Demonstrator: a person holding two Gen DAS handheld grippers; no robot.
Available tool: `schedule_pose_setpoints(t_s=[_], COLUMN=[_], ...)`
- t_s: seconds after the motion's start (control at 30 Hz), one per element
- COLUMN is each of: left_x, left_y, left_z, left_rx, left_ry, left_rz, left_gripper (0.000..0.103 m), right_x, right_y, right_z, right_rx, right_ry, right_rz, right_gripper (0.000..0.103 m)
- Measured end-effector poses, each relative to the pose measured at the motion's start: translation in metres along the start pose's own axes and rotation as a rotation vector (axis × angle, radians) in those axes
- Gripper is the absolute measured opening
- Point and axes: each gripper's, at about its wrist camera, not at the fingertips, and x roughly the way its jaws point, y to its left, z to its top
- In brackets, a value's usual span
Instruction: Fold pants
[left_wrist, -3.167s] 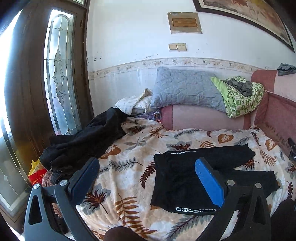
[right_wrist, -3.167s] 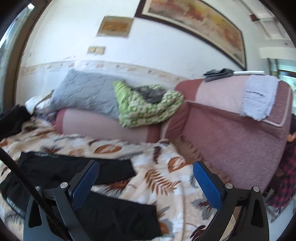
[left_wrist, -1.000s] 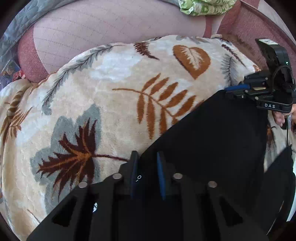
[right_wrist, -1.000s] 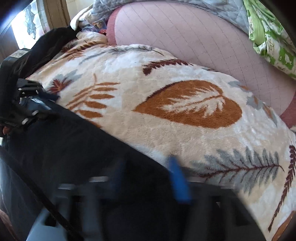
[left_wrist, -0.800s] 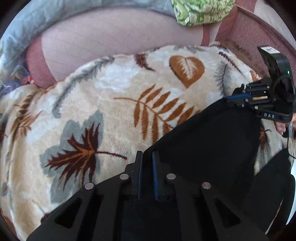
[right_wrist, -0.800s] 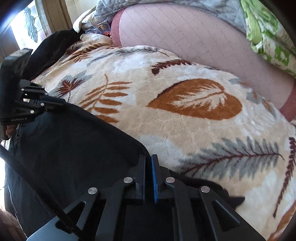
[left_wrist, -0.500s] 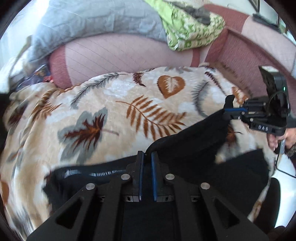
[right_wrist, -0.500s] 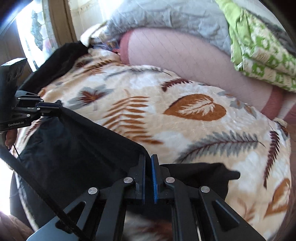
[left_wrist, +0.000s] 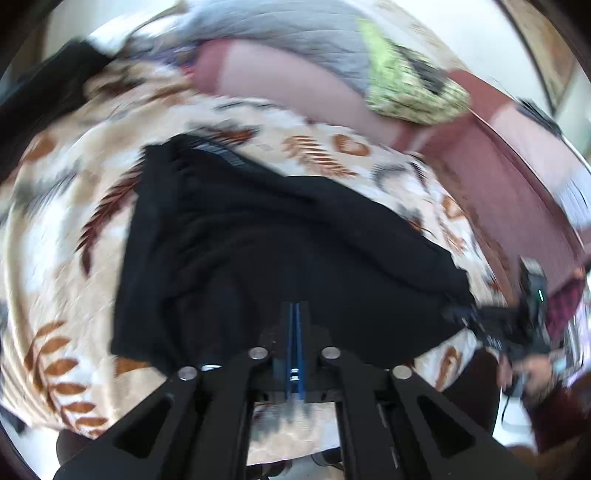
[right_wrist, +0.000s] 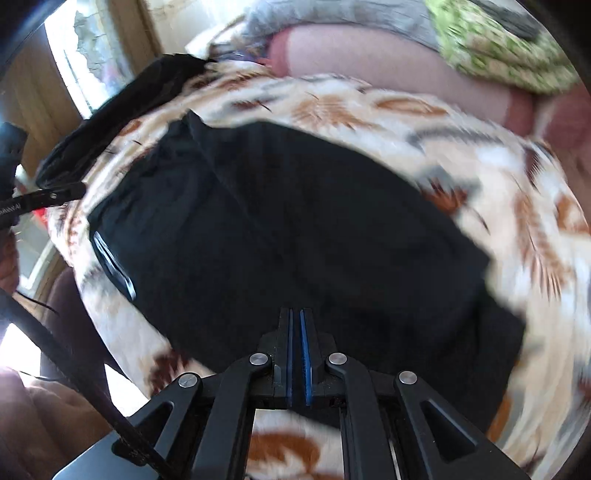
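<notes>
The black pants (left_wrist: 258, 236) lie on the leaf-print blanket (left_wrist: 59, 229), doubled over toward the near edge. My left gripper (left_wrist: 295, 308) is shut on the near edge of the pants. My right gripper (right_wrist: 296, 314) is shut on the pants' (right_wrist: 295, 221) near edge too. The right gripper also shows at the right of the left wrist view (left_wrist: 491, 325), at a corner of the cloth. The left gripper shows at the left edge of the right wrist view (right_wrist: 40, 197). Both views are blurred.
The blanket (right_wrist: 535, 229) covers a sofa seat. A pink bolster (left_wrist: 295, 81), a grey pillow (left_wrist: 295, 29) and a green cloth (left_wrist: 410, 96) lie at the back. A dark garment (right_wrist: 122, 110) is piled at the left. The red sofa arm (left_wrist: 509, 177) is at the right.
Both grippers went down to the pants' far edge, shut on it, and pulled it up and back toward the near edge. The pants now lie doubled over.
</notes>
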Motion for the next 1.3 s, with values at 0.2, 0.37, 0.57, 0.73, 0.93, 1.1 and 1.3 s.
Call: schedule_pose_setpoints(t_s=[0.2,0.37,0.57,0.73,0.93,1.1,1.3], left_x=[0.009,0.061,0.123,0.153,0.163,0.139,0.069], left_y=[0.029,0.049,0.072,0.090,0.104,0.105,0.081], left_z=[0.057,0.121,0.158,0.164,0.170,0.162,0.146], left_rx=[-0.138,-0.274,-0.389,-0.467,-0.509,-0.513,-0.450], left_ry=[-0.075,-0.032,0.039,0.094,0.123,0.096,-0.018], left_rz=[-0.026,-0.090,-0.073,-0.083,-0.069,-0.067,-0.088], left_gripper=[0.069,0.074,0.074,0.074,0.013,0.007,0.007], right_x=[-0.016,-0.024,-0.038,-0.045,-0.027,0.003,-0.025], right_y=[-0.022,-0.033,-0.066,-0.108,-0.109,-0.096,-0.082], right_z=[-0.015,-0.011,-0.019,-0.032,-0.008,0.017,0.021], right_rx=[0.179,0.318,0.571,0.764,0.723,0.634,0.576], right_ry=[-0.051,-0.116,-0.210,-0.265,-0.236,-0.123,-0.186], right_rz=[0.010,0.074,0.189,0.230,0.158,0.053,0.068], right_gripper=[0.006,0.027,0.050,0.051,0.053,0.008,0.007])
